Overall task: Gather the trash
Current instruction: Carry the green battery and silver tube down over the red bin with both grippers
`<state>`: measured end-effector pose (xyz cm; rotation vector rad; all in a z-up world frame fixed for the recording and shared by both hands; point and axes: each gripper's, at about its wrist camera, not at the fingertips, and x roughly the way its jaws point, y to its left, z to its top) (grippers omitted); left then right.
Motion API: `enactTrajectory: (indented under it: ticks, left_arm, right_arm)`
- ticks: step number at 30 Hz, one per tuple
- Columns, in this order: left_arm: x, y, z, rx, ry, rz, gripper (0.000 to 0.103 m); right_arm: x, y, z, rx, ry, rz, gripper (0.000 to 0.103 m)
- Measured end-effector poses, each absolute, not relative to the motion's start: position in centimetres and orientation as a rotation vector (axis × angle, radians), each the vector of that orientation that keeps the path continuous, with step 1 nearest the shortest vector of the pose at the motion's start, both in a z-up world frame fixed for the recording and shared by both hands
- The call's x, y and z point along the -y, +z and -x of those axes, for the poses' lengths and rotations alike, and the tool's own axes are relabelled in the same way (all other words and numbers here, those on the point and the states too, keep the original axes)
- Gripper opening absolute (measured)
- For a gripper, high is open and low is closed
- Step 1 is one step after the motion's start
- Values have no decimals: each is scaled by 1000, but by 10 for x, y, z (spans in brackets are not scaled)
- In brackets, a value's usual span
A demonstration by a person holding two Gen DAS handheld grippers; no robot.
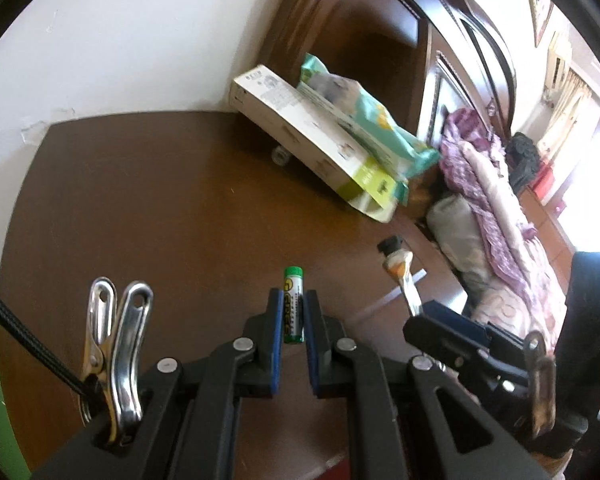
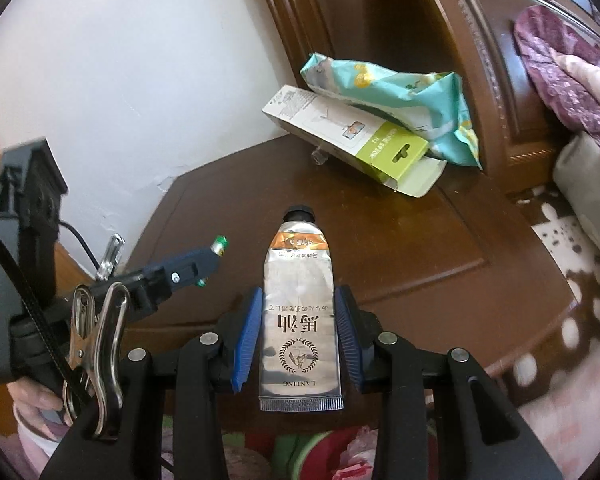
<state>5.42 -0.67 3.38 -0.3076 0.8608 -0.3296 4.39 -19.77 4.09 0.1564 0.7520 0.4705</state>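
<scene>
Clamping a green-capped battery (image 1: 293, 305), the left gripper (image 1: 292, 312) is shown with its blue pads closed on the cell at the lower centre of the left wrist view. A silver hand-cream tube (image 2: 299, 304) is likewise gripped between the half-spread pads of the right gripper (image 2: 299, 316), cap pointing up-frame, at the lower centre of the right wrist view. Both items are held clear above the brown wooden tabletop (image 1: 148, 208). Further out, toward the upper right of each frame, a white-and-green cardboard box (image 2: 352, 138) is seen resting on the tabletop with its flap open, and a crumpled teal wrapper (image 2: 400, 96) lies partly on it, against the dark wooden headboard (image 2: 440, 60). A small clear object (image 2: 318, 156) is visible just under the box; what it is cannot be told. Two pieces of trash are thus judged collected but not yet disposed of; no bin is in view, and box and wrapper are judged still to be gathered.
</scene>
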Motion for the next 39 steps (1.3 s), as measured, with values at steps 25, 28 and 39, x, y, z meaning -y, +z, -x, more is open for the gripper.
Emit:
enactTrajectory:
  ticks: [25, 28, 39]
  left_arm:
    - [32, 33, 77, -929, -468, 201, 10]
    - [38, 28, 89, -922, -492, 184, 10]
    - [67, -22, 104, -990, -495, 118, 10]
  right_arm:
    - [230, 28, 105, -745, 420, -221, 38]
    - [234, 16, 117, -766, 389, -235, 38]
    - [245, -49, 144, -853, 271, -226, 38]
